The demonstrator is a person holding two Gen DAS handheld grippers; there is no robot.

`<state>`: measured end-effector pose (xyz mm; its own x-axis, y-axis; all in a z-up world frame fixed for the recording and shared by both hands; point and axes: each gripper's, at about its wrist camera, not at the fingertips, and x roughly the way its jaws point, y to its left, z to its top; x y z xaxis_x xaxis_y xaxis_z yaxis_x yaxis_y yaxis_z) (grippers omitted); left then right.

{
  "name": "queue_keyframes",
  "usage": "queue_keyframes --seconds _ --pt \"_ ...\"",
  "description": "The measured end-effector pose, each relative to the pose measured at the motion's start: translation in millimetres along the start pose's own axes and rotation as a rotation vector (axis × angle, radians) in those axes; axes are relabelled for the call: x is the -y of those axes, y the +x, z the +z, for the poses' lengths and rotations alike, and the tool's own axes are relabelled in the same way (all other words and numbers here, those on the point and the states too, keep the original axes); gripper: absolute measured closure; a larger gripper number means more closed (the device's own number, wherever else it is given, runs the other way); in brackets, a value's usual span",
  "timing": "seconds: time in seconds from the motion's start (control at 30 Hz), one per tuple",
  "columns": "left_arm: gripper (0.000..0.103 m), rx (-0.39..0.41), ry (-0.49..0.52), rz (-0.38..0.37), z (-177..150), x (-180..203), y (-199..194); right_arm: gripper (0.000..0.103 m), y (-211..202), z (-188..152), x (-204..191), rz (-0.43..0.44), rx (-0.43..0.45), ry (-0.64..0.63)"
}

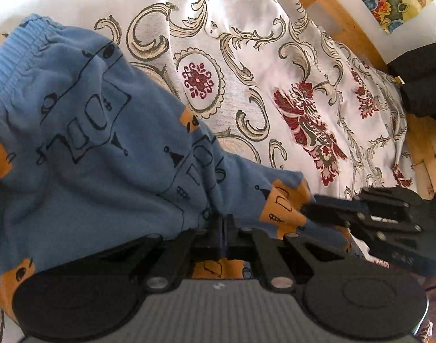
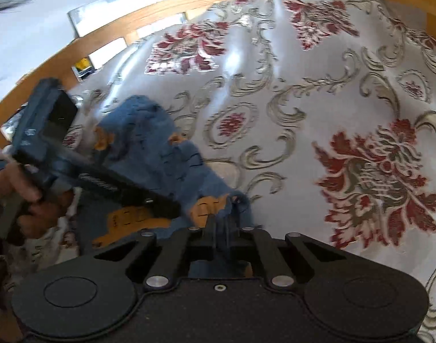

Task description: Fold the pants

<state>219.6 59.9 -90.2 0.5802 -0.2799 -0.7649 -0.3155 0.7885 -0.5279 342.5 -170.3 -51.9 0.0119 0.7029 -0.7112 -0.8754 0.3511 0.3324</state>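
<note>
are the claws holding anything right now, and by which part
Both are shut on the blue pants. The left claw pinches a fold of the blue cloth; the right claw grips by an orange patch at the cloth's edge.

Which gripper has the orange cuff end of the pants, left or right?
The right gripper: its closed fingers pinch the pants at the orange cuff. The left gripper is shut on plain blue fabric beside it.
</note>
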Motion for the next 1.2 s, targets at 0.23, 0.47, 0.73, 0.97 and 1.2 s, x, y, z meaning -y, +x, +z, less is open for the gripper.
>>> queue_keyframes --seconds 0.23,0.47,0.73,0.97,1.2 --pt "0.100 0.002 -0.001 -0.014 0.1 -1.6 1.5 0.068 14.2 4.7 20.0 0.050 -0.026 0.192" --pt "0.100 0.006 0.008 -0.025 -0.8 -3.6 1.1 0.064 28.9 7.3 61.5 0.167 0.006 0.548" --pt "0.100 0.002 0.053 -0.008 -1.6 -7.9 -8.2 0.102 10.4 21.2 56.6 0.013 0.116 0.555" --pt "0.100 0.033 0.127 0.051 -14.8 -26.3 -37.7 0.102 17.3 21.1 63.5 -0.037 0.104 0.485" --pt "0.099 0.050 0.195 0.095 -12.5 -23.6 -62.0 0.062 -46.0 14.8 51.7 -0.241 0.167 0.357"
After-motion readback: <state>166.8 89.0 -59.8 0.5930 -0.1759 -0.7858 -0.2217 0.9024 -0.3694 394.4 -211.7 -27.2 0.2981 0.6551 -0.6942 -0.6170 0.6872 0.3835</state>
